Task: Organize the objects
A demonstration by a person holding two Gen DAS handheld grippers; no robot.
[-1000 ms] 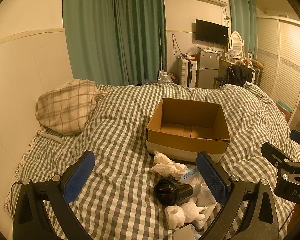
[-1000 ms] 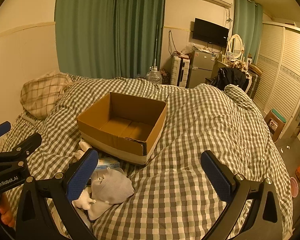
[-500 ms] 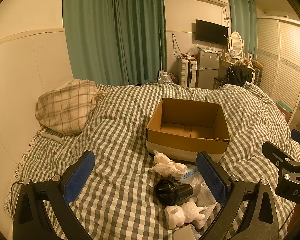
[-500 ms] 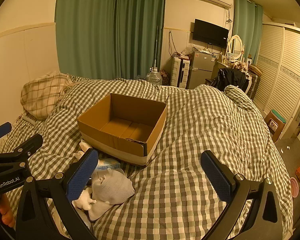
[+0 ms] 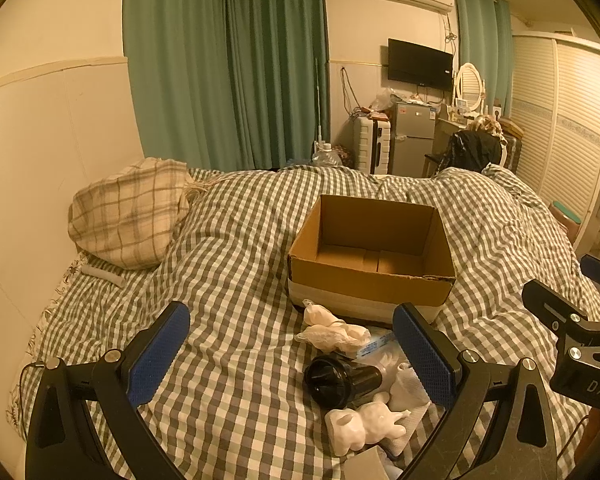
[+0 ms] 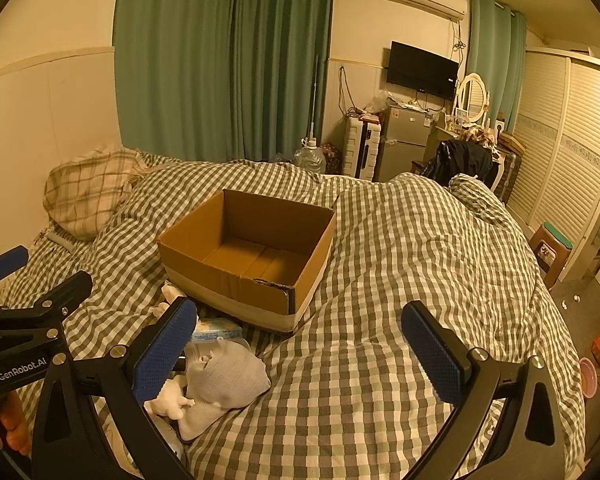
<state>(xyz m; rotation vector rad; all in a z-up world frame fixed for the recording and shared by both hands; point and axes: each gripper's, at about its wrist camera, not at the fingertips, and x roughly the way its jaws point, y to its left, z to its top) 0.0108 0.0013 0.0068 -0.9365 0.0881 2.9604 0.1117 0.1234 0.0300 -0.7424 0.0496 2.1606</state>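
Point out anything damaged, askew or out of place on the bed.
The cardboard box has a torn, ragged near rim at its corner. It sits empty while the small items, a black cylinder on its side and a white figurine tipped over, lie jumbled on the checked duvet beside it.

Over that second almost nothing shifted. The right gripper (image 6: 298,344) drifted a touch, so the open brown cardboard box (image 6: 249,257) on the green-and-white checked bedspread (image 6: 400,264) slid very slightly in its view.
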